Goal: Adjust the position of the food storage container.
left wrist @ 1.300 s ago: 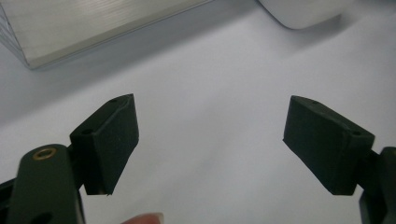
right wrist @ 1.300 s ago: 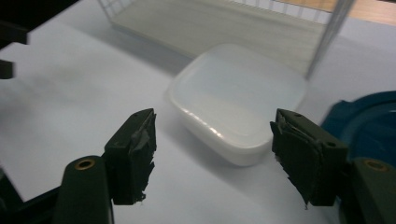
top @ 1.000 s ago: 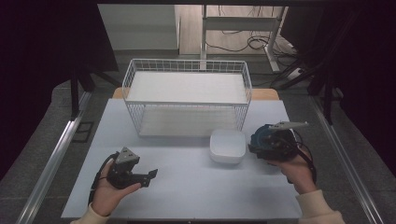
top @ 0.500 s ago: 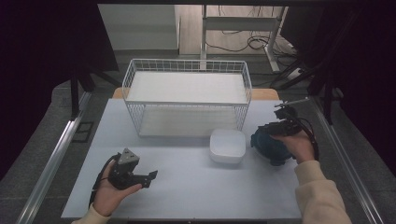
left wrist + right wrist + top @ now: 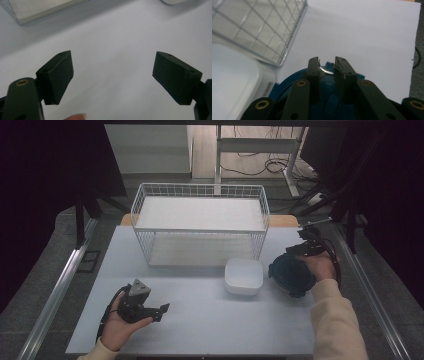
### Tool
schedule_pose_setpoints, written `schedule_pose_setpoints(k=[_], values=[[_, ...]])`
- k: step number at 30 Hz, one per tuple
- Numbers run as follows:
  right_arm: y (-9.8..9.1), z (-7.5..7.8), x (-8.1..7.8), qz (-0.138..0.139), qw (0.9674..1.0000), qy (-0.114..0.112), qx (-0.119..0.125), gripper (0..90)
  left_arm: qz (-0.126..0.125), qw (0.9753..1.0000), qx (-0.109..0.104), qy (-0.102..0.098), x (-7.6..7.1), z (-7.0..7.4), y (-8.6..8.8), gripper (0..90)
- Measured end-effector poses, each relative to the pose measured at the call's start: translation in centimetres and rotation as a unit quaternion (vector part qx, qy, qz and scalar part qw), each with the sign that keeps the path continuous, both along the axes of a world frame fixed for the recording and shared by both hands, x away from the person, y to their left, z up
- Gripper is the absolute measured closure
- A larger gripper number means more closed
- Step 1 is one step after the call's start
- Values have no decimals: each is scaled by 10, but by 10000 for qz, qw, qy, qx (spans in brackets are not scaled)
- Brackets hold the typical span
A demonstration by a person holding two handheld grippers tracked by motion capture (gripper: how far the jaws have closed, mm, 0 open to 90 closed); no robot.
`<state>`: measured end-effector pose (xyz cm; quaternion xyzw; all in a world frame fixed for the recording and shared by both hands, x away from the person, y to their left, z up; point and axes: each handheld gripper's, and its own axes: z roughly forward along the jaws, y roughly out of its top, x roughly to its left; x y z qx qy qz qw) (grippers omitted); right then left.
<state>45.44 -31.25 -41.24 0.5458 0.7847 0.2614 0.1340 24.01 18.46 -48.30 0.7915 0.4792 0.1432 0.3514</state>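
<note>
right gripper (image 5: 327, 62) had just been closing, jaws clamped on blue bowl (image 5: 290, 276) rim | bowl at table's 3 o'clock, just right of white dish (image 5: 243, 276) | left gripper (image 5: 150, 312) gaped empty, far at 8 o'clock

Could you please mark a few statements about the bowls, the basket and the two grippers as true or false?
1. The right gripper has its jaws on the blue bowl's rim. True; they have just been closing.
2. The white bowl sits inside the wire basket. False: it stands on the table in front of the basket.
3. The left gripper is open with nothing between its jaws. True.
4. The blue bowl is left of the white bowl. False: it is to its right.
</note>
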Motion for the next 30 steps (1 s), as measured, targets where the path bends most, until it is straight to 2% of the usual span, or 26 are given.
schedule_pose_setpoints(k=[1,2,4,6,8,11,14,15,19,23,30], values=[[0,-1,6,27,10000,-4,-60,830,12,10000,-3,-5,0,0,1,166],[0,-1,6,27,10000,-4,-60,830,17,10000,1,0,1,0,1,166],[0,-1,13,41,9999,-76,-68,889,29,10000,-5,7,1,-1,2,166],[0,-1,16,41,9999,-97,-63,891,30,10000,-10,7,1,0,2,166],[-1,-5,23,-18,9996,-47,-270,893,30,10000,-12,5,1,-1,2,166],[-2,-10,29,-55,9995,-5,-300,894,33,10000,-6,18,1,-1,3,167],[-3,-15,33,-77,9991,107,-400,894,39,10000,3,21,2,-1,3,166],[-3,-20,35,-92,9987,208,-451,895,48,10000,1,10,1,-1,3,167],[-1,-28,37,27,9976,334,-609,896,68,10000,2,9,2,-1,4,167],[-1,-29,36,-36,9979,322,-564,900,3,9999,-115,87,2,-2,4,167],[-1,-29,33,-6,9980,367,-524,900,37,10000,-45,69,2,-3,4,167]])
